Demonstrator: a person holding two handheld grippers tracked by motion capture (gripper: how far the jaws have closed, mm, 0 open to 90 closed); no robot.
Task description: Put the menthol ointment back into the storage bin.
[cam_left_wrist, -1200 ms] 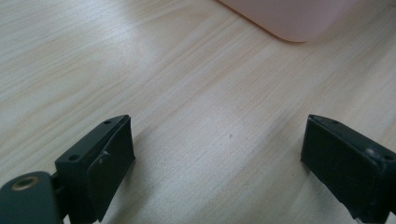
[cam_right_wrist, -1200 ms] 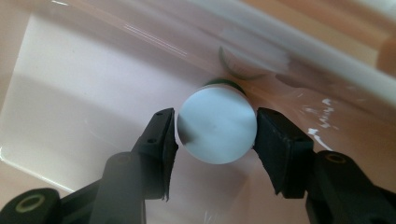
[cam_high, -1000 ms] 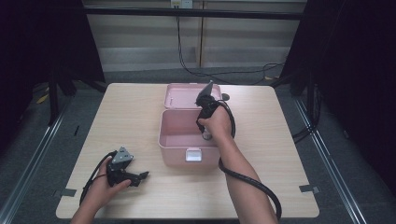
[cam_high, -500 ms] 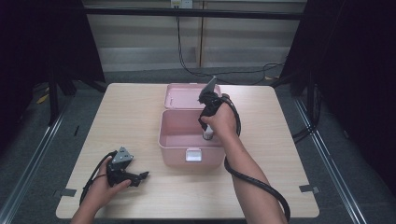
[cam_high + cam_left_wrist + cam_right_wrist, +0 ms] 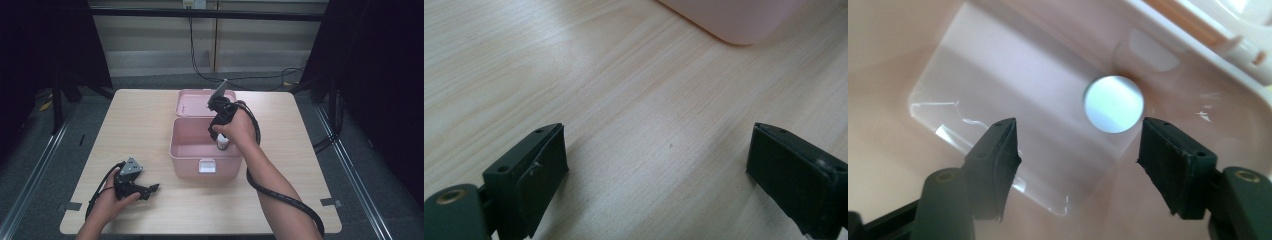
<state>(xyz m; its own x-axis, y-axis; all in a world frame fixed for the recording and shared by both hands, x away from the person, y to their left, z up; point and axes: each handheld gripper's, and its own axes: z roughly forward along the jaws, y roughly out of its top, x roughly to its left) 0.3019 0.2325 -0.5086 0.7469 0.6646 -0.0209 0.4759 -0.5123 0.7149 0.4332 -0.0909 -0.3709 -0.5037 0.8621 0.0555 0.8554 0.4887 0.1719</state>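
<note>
We have the right gripper (image 5: pixel 1075 150) half open, jaws just opening, above the bottle (image 5: pixel 1113 104) by the pink box's (image 5: pixel 186 150) right wall; next we lift clear.

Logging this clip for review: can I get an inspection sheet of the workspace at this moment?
Surface: light wooden table.
Job's things: open pink box, lid back; white-capped bottle standing inside.
Clutter: nothing seen.
Grippers: right hand-held gripper above the bottle, jaws just opened, nothing between them; left hand-held gripper open, low over the table.
Cables: black cable along the right forearm.
Surroundings: dark frame, grey floor.
</note>
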